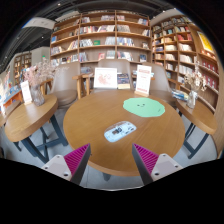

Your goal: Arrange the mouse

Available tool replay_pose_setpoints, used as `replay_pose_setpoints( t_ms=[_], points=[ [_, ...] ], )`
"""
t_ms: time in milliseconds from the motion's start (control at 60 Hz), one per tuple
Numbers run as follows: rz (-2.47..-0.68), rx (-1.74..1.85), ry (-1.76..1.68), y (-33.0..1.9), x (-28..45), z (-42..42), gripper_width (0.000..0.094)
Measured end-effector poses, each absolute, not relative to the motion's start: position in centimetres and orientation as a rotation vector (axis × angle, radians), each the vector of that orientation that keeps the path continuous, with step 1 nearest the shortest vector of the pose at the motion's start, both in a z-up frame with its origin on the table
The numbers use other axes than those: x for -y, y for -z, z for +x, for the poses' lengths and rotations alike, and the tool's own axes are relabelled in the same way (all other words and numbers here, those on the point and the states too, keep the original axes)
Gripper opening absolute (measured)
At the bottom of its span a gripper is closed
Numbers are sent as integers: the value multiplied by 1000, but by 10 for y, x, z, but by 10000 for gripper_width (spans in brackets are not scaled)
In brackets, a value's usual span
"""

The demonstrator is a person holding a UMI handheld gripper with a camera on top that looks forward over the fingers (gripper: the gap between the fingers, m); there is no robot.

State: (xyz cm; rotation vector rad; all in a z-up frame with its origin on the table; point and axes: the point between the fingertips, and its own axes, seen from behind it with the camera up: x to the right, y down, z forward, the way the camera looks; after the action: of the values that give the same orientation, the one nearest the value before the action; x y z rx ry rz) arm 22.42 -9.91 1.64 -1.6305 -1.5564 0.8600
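The gripper (pixel 110 160) is nearest, its two fingers standing wide apart with nothing between them. Each carries a ribbed magenta pad (pixel 77 157), wedge-shaped and tapering toward the tip, set on a pale finger body. They hang above open floor just short of the table edge.

Just ahead of the fingers, at about 12 o'clock, lies a round wooden table (pixel 95 115) with a smooth, warm brown top and a thin rim, resting on dark slanted legs. On its near part, just beyond the gap between the fingers, sits the mouse (pixel 120 131), a small rounded oblong, pale grey-white with darker markings, lying flat and angled a little. Farther along the top, at about 1 o'clock from the mouse, lies a flat mint-green round mat (pixel 144 107) with a smooth matte look, well apart from the mouse.

At the table's far edge stand upright cards and a white sign (pixel 105 78), rectangular and stiff. At 10 o'clock a second wooden table (pixel 25 115) shows, with a small stand on it.

Beyond everything, tall wooden bookshelves (pixel 115 35) curve around the room, their boards packed with upright books.
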Motion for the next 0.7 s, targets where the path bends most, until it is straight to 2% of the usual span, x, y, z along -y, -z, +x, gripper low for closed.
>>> replay_pose_setpoints(
  t_ms=[317,700],
  points=[
    [-1701,1600,-789,16,94,168,854],
    [-1732,1664,-784,14,99,98,858]
  ],
)
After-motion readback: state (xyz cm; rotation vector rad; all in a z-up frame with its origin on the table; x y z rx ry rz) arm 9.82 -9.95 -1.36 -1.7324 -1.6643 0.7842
